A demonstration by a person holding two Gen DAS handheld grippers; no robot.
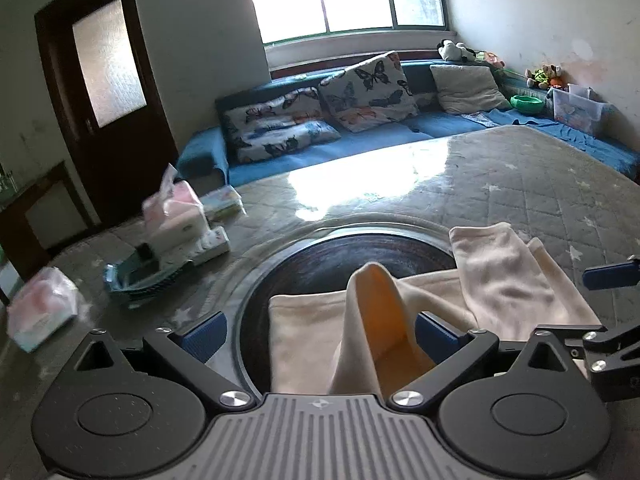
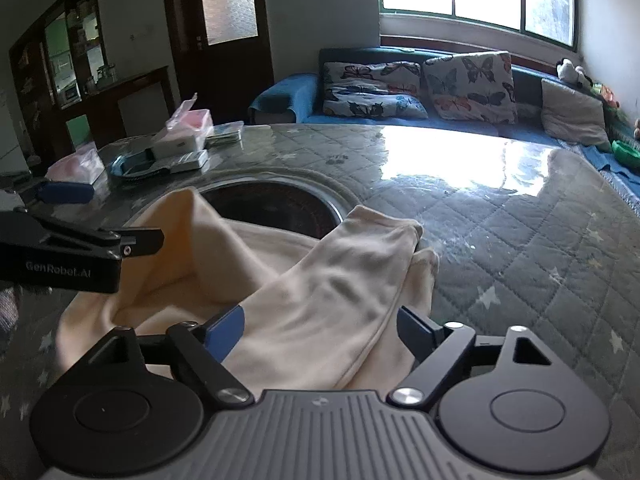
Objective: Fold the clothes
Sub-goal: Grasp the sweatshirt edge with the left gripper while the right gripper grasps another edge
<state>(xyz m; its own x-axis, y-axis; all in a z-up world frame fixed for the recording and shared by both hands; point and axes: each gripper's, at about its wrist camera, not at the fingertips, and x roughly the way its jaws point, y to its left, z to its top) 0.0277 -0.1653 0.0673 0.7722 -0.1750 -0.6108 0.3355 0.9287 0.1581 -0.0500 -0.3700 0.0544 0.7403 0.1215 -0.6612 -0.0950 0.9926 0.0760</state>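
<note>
A cream garment [image 1: 312, 344] lies on the table, partly over a dark round inset [image 1: 340, 256]. One fold of it stands up in a peak [image 1: 374, 280] between the fingers of my left gripper [image 1: 320, 336], close to the right finger; the jaws stand wide and do not press on it, so it is open. Two tube-shaped ends of the garment [image 2: 360, 248] stretch away to the right. My right gripper [image 2: 322, 330] is open with this part of the cloth filling the gap between its fingers. The left gripper's finger [image 2: 140, 240] shows beside the raised fold [image 2: 188, 216].
The table wears a grey quilted cover [image 1: 520, 184] under shiny clear plastic. Tissue packs [image 1: 176, 216], a small tray [image 1: 136, 276] and a wrapped pack [image 1: 40, 312] sit at its left. Behind stands a blue sofa [image 1: 400, 128] with butterfly cushions, and a dark door [image 1: 104, 80].
</note>
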